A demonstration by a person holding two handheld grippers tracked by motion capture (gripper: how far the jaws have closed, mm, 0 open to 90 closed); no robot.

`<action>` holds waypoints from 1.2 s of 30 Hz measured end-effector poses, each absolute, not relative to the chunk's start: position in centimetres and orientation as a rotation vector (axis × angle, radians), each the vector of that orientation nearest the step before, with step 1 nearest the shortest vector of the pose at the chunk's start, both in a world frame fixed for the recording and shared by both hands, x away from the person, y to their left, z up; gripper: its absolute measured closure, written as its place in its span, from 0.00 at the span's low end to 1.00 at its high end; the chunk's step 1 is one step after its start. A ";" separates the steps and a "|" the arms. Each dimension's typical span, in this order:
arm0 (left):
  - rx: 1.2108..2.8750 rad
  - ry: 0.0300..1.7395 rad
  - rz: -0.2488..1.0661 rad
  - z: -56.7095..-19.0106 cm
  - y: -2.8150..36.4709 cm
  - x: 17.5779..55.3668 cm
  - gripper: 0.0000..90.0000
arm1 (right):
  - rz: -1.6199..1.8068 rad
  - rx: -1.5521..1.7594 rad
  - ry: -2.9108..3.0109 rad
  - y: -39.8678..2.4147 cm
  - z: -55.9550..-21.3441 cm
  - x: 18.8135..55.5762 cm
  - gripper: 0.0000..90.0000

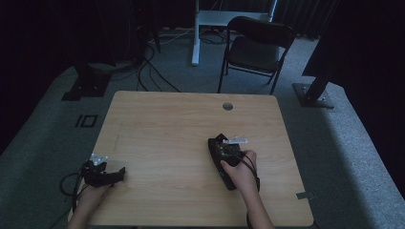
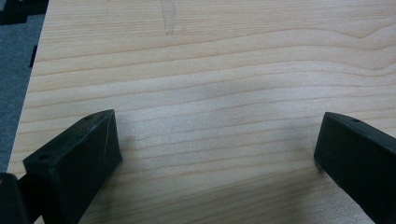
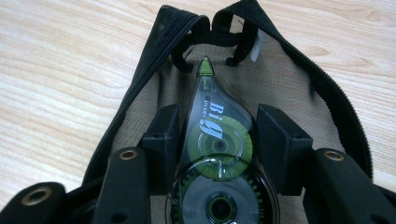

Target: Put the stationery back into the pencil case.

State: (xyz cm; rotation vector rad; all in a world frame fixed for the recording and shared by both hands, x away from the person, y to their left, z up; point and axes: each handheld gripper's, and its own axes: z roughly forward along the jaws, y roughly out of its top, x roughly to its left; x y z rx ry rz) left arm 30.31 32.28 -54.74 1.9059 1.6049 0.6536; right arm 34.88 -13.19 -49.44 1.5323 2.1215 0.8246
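A clear correction tape dispenser (image 3: pixel 217 154) with green reels sits between the jaws of my right gripper (image 3: pixel 218 125), and both pads press its sides. Its green tip points into an open black zip pouch (image 3: pixel 140 98) with a tan lining, which lies on the wooden table (image 3: pixel 60 84). From above, the right gripper (image 1: pixel 220 145) is right of the table's centre, over the dark pouch (image 1: pixel 211 144). My left gripper (image 1: pixel 119 172) rests near the front left corner. Its jaws (image 2: pixel 217 140) stand wide apart over bare wood.
The table (image 1: pixel 167 124) has a round cable hole (image 1: pixel 228 106) near its far edge. A dark folding chair (image 1: pixel 255 45) stands behind it, with cables (image 1: pixel 148 67) on the carpet at the far left. The table's left edge (image 2: pixel 32 84) is close to the left gripper.
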 end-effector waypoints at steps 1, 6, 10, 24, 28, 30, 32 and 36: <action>1.906 1.605 0.653 -54.7 32.3 30.3 0.01 | 0.813 1.536 2.123 -13.1 -49.5 34.9 0.56; 1.906 1.605 0.654 -54.7 32.3 30.3 0.01 | 0.802 1.548 2.134 -13.1 -49.7 35.1 0.56; 1.906 1.605 0.654 -54.7 32.3 30.3 0.01 | 0.797 1.550 2.154 -13.2 -49.7 35.2 0.56; 1.906 1.605 0.653 -54.7 32.3 30.3 0.01 | 0.774 1.560 2.187 -13.1 -49.6 35.4 0.52; 1.906 1.604 0.653 -54.7 32.3 30.3 0.01 | 0.802 1.552 2.178 -13.3 -49.4 35.4 0.52; 1.906 1.605 0.653 -54.7 32.3 30.3 0.01 | 0.806 1.552 2.178 -13.3 -49.1 35.3 0.52; 1.906 1.605 0.653 -54.7 32.3 30.3 0.01 | 0.806 1.536 2.177 -13.4 -48.9 35.3 0.54; 1.906 1.604 0.653 -54.7 32.3 30.3 0.01 | 0.823 1.515 2.173 -13.6 -48.4 35.1 0.57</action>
